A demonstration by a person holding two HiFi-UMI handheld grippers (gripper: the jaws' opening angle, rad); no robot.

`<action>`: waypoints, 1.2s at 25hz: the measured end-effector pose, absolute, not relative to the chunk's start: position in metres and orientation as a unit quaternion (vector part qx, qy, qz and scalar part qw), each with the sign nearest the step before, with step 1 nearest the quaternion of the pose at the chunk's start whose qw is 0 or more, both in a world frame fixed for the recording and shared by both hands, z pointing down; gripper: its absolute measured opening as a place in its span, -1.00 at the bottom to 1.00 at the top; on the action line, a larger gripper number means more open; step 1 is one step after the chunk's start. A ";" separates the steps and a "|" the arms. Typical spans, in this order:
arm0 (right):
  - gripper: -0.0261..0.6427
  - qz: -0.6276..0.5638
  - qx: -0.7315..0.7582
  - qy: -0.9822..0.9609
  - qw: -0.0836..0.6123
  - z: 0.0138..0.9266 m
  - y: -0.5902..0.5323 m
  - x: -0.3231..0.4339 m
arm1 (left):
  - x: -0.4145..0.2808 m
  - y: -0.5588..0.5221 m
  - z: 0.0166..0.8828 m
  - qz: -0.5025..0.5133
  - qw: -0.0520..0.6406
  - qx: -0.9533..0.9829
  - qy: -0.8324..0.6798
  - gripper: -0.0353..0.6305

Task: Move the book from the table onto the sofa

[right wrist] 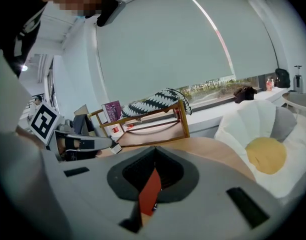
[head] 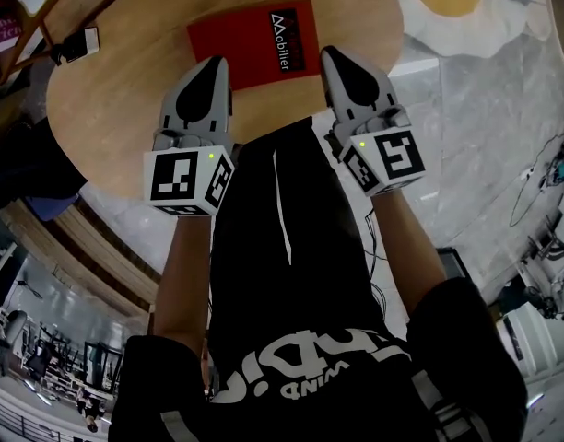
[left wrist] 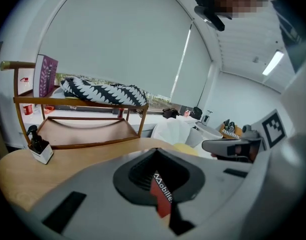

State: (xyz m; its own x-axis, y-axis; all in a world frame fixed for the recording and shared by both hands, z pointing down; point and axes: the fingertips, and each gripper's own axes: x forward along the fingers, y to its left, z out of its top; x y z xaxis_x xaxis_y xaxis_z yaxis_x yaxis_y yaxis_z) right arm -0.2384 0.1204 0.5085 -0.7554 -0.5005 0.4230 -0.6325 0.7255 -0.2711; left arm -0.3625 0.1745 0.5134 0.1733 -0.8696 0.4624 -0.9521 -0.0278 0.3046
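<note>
Both the left gripper and the right gripper hang empty, jaws together, by the red book, which lies on the desk: the whole move remains.

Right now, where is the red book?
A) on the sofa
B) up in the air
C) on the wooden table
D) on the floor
C: the red book lies flat on the round wooden table.
</note>
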 end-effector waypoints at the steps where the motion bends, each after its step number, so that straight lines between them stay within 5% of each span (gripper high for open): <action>1: -0.93 0.205 0.309 -0.914 0.164 0.512 0.121 -0.240 | -0.364 0.174 0.515 0.073 0.280 0.710 -0.642 -0.88; 11: -0.92 0.209 0.318 -0.911 0.161 0.526 0.118 -0.242 | -0.364 0.181 0.533 0.080 0.289 0.705 -0.642 -0.78; 16: -0.62 0.220 0.310 -0.909 0.169 0.536 0.120 -0.243 | -0.364 0.183 0.538 0.077 0.294 0.704 -0.642 -0.63; 20: -0.33 0.223 0.303 -0.910 0.175 0.544 0.125 -0.245 | -0.369 0.183 0.542 0.065 0.297 0.693 -0.654 -0.21; 30: -0.29 0.256 0.295 -0.903 0.179 0.557 0.122 -0.247 | -0.369 0.182 0.553 0.057 0.322 0.695 -0.640 -0.17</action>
State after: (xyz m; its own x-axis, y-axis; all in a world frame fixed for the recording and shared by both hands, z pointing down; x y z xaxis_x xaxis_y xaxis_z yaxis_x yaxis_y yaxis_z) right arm -0.2466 0.1222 0.5568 -0.7614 -0.4420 0.4743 -0.6250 0.6949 -0.3558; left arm -0.3693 0.1817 0.5531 0.1735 -0.8531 0.4921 -0.9265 0.0280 0.3752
